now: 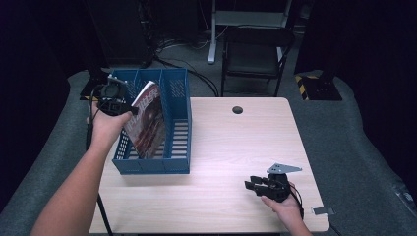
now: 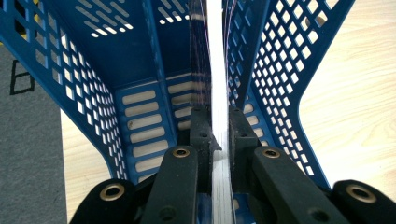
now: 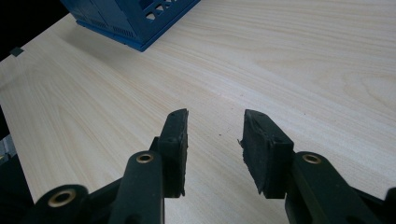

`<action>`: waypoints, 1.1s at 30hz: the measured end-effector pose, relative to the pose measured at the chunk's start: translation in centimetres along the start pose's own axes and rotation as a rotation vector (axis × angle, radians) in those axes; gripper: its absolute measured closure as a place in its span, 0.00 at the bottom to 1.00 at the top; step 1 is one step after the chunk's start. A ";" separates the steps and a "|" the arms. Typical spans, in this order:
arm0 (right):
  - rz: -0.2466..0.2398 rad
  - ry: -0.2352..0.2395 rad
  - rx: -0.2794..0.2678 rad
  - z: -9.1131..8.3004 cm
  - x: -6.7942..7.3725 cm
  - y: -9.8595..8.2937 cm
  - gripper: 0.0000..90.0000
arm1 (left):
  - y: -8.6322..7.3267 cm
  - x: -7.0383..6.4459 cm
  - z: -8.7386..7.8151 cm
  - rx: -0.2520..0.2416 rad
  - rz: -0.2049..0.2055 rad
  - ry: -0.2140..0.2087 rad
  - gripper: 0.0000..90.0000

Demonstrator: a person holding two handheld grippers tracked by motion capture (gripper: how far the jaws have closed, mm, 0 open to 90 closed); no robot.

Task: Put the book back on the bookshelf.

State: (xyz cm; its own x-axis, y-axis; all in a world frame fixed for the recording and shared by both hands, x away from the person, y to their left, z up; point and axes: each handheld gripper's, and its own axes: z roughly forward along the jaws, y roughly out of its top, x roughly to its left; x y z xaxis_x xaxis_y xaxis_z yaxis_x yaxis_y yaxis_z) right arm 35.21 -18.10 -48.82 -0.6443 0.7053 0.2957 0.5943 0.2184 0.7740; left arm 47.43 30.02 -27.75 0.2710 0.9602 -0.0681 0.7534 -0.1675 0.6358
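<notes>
Fingers (image 2: 203, 135) of the left gripper (image 1: 118, 105) pinch the magazine (image 1: 147, 120) edge, tilted inside the blue file rack (image 1: 179, 164) on the table (image 1: 236, 147). Step judged: seating it in the compartment; next calls for release. Right gripper (image 1: 255, 186) rests spread, empty

High view looking down and forward over whole table (image 1: 236, 147). Left gripper view peering close into blue rack (image 2: 116, 79) at far left. Right gripper view skimming low across tabletop, sharing rack's corner (image 3: 135, 18).
</notes>
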 end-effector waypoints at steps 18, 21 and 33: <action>0.003 -0.003 -0.015 -0.4 -0.1 0.0 0.67 | 1.9 0.7 1.0 -0.068 -0.088 0.075 0.93; 0.004 -0.002 -0.017 -0.4 -0.2 0.0 0.67 | 2.3 0.9 1.2 -0.082 -0.102 0.088 0.93; 0.004 0.000 -0.020 -0.5 -0.2 0.0 0.67 | 3.1 0.6 2.3 -0.111 -0.114 0.127 0.93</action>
State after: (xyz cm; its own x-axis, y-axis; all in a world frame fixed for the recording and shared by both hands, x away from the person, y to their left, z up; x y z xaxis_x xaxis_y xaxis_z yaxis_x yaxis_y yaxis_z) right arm 35.16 -18.57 -48.59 -0.6421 0.7059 0.2991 0.5870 0.2017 0.7841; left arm 51.30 29.57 -27.56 0.1047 0.9932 -0.0514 0.7020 -0.0372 0.7112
